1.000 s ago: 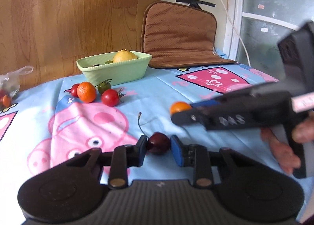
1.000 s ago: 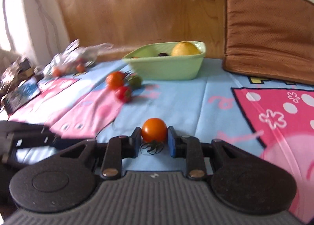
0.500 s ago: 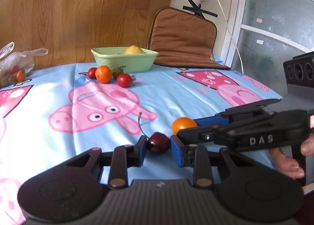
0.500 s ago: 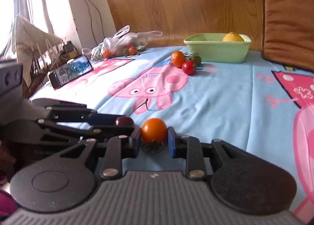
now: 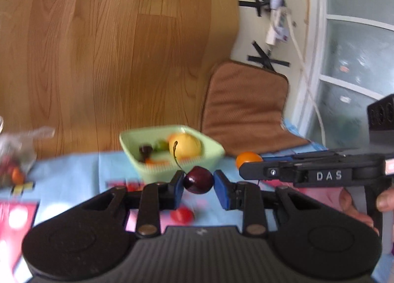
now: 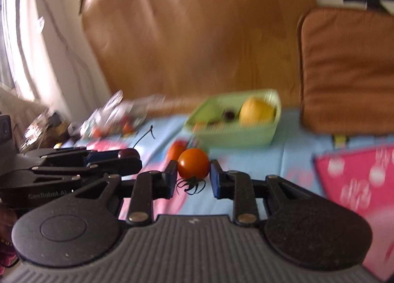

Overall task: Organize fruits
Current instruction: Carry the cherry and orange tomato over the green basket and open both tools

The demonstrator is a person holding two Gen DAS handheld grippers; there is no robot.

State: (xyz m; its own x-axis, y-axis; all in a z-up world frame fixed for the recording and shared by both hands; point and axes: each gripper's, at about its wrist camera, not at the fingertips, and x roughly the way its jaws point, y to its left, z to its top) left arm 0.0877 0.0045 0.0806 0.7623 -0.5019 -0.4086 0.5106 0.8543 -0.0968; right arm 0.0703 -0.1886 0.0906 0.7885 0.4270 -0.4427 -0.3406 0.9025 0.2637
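Note:
A dark red cherry (image 5: pixel 198 179) with a long stem is pinched between the blue pads of my left gripper (image 5: pixel 199 184), above the cloth. My right gripper (image 6: pixel 193 174) is shut on an orange tomato (image 6: pixel 193 163) whose green calyx hangs below. Just ahead of both stands a pale green dish (image 5: pixel 209 153) (image 6: pixel 246 136) holding a yellow lemon (image 5: pixel 186 146) (image 6: pixel 256 111), a dark cherry and a green fruit. From the left wrist view the right gripper (image 5: pixel 246 163) shows at the right with its tomato. The right wrist view shows the left gripper (image 6: pixel 128 154) at the left.
Loose red and orange tomatoes (image 5: pixel 181 214) (image 6: pixel 176 151) lie on the blue cartoon tablecloth (image 6: pixel 258 159) before the dish. A plastic bag of fruit (image 6: pixel 115 115) sits at the left. A brown cushion (image 5: pixel 243 110) leans against the wall behind, beside a wooden board (image 5: pixel 110 48).
Both grippers have risen and moved forward with their fruits toward the green dish, which now looks much closer. The loose tomatoes now lie below and just ahead of the fingers.

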